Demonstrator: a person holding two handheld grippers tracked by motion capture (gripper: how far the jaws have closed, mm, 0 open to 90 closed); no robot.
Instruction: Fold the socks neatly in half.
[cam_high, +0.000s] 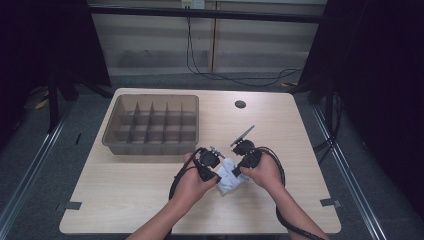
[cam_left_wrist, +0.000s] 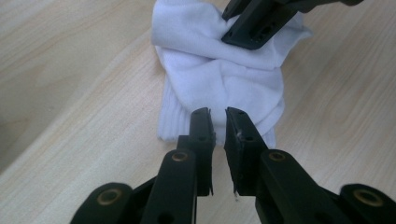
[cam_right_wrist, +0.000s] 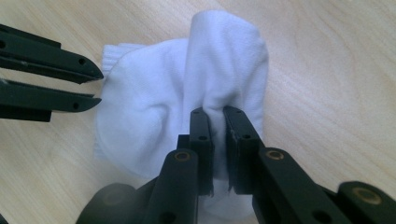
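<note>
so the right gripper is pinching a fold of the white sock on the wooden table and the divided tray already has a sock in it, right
Not quite. The right gripper does pinch a fold of the white fabric sock on the light wooden table, as the right gripper view shows. But the grey-brown divided plastic tray holds no sock: in the high view its visible compartments are bare.

The sock (cam_right_wrist: 154, 112) is soft white ribbed cloth; the table (cam_high: 280, 125) is matt pale wood grain.
</note>
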